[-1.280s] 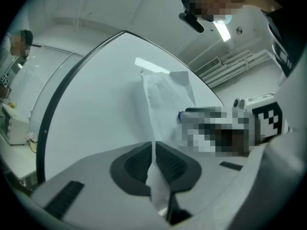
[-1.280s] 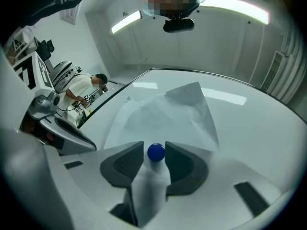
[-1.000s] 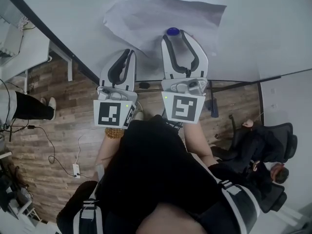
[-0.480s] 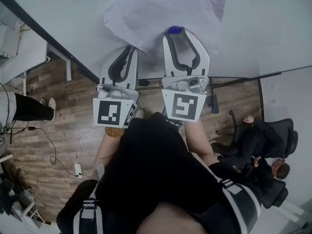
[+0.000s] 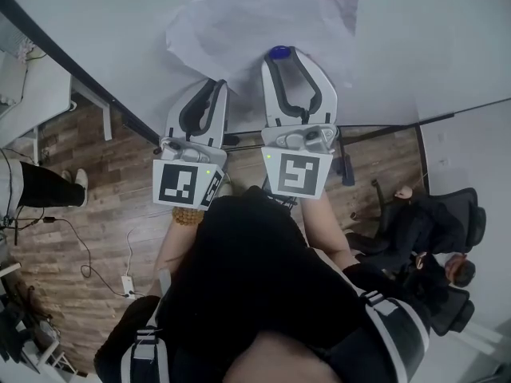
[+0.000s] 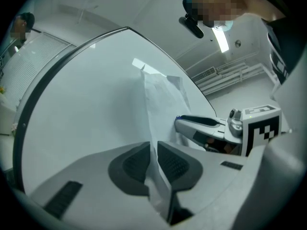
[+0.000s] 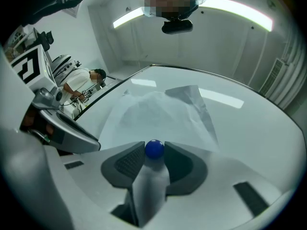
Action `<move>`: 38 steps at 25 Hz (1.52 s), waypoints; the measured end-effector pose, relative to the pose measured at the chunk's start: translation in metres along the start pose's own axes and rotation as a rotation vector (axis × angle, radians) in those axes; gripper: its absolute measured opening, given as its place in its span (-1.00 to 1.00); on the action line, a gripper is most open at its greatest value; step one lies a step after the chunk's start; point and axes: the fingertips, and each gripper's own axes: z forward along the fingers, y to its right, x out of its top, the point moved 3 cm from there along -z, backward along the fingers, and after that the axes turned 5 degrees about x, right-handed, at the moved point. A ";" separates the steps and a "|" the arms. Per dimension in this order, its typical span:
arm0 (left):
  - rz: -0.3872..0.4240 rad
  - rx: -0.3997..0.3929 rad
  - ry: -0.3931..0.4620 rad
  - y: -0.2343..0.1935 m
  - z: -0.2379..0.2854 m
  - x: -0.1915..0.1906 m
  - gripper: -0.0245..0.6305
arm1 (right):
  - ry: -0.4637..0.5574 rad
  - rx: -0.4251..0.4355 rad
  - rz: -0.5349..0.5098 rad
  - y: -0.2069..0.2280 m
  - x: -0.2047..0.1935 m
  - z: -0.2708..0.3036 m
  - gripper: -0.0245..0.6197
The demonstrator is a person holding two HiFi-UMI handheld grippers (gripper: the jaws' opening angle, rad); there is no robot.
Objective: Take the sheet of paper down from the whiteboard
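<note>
**Left clenched on the sheet, right closing on the magnet**

My left gripper (image 6: 152,151) is clenched on the sheet of paper (image 5: 263,22). Its pads meet on the sheet's lower left edge, where the paper stands folded away from the whiteboard (image 5: 104,22). The sheet lies creased across the board's lower middle, its upper right corner bent away from the surface. Just beside it, my right gripper (image 7: 154,153) has just been closing. A blue magnet (image 7: 154,148) sits between its tips at the sheet's lower edge, touching both pads. Bare board spreads to either side of the sheet, and the board's dark lower edge (image 5: 80,68) runs just beneath my jaws. Whether the magnet sits on the board or off it, I cannot tell.
</note>
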 end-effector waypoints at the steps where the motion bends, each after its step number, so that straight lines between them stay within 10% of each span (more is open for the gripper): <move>1: -0.002 -0.004 0.007 0.001 0.001 0.001 -0.80 | 0.002 -0.003 0.002 0.000 0.000 -0.001 -0.57; 38: -0.058 -0.002 -0.004 0.011 -0.003 -0.008 -0.89 | 0.008 0.015 0.023 -0.001 -0.003 -0.003 -0.56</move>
